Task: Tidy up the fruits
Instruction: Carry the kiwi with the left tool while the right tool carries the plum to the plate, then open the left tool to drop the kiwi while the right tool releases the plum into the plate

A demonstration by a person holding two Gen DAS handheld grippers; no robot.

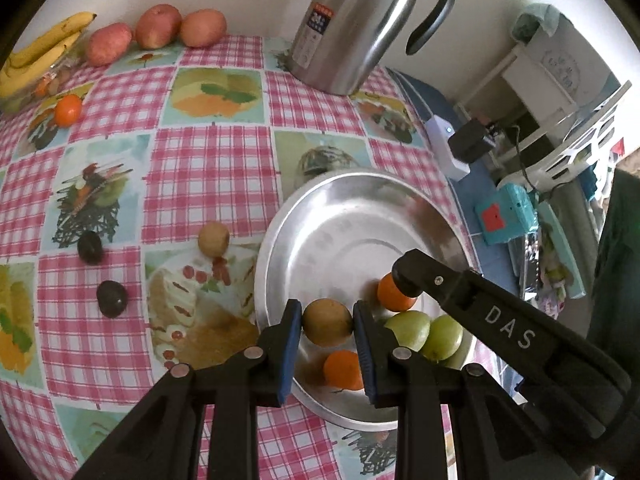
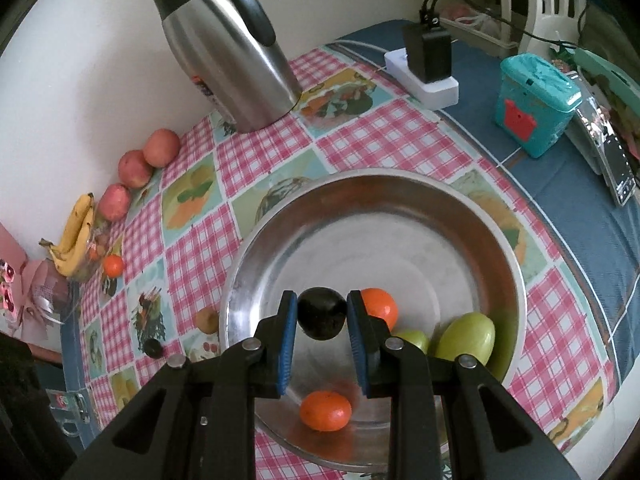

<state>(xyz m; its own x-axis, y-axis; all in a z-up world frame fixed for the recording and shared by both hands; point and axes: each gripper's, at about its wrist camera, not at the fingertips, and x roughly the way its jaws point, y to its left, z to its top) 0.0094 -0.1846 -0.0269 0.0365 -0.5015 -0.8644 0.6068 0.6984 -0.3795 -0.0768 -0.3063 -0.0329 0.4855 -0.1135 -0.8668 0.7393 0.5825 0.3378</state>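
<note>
Left wrist view looks across a surface (image 1: 208,160) covered by a pink checked cloth with fruit pictures. A tall stainless steel kettle (image 1: 360,28) with a black handle stands at the far edge by the wall. Nearer lies a wide, shallow round steel dish (image 1: 344,216).

The left gripper (image 1: 327,322) hangs over the dish's near rim, its blue-padded fingers (image 1: 291,344) clenched on a round tan-brown fruit (image 1: 327,322) held between the tips. In the right wrist view, the right gripper (image 2: 322,314) is over the same dish, fingers (image 2: 289,340) clamped on a dark, almost black plum (image 2: 322,314).

Inside the dish lie two green apples (image 2: 466,340) touching each other, and two small orange tangerines (image 2: 326,410), one beside the apples, one near the front rim.

Outside the dish, on the cloth: one bunch of yellow bananas (image 1: 44,48), three red apples (image 1: 158,26) in a row by the wall, one loose tangerine (image 1: 68,110), one small tan fruit (image 1: 214,239) just beside the dish, and two dark plums (image 1: 112,298) well apart from it.
</note>
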